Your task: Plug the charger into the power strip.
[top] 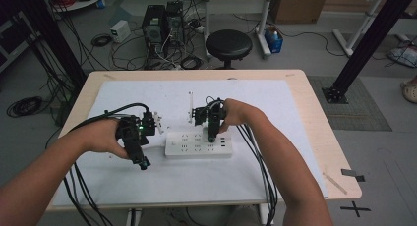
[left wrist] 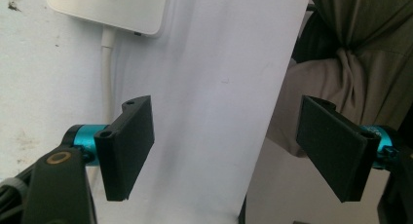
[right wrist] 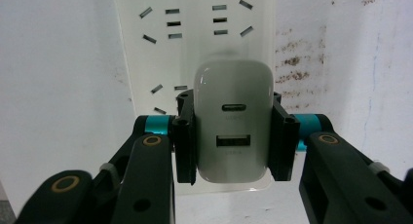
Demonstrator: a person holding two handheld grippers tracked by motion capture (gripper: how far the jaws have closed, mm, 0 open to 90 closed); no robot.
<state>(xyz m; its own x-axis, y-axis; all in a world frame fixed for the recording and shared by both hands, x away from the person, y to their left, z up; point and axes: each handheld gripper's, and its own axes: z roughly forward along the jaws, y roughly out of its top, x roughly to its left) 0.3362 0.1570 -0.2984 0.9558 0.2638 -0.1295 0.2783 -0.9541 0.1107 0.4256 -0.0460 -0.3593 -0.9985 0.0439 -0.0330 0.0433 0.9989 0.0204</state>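
The small white rounded plastic charger block [right wrist: 233, 129] is clamped by its flat sides in the right gripper [right wrist: 233, 136], over the white plastic power strip [right wrist: 195, 44]. Being light, rigid and smooth, it is judged likely to slip if gripped loosely. The left gripper [left wrist: 226, 148] stands open beside the strip's end.

Wooden table [top: 314, 118], white sheet [top: 147, 96], perhaps paper, power strip [top: 196, 145].

Mid-frame on the bench [top: 305, 113], the right tool [top: 212, 137] points down onto the power strip [top: 196, 145]; the left tool [top: 142, 162] hovers just left of it.
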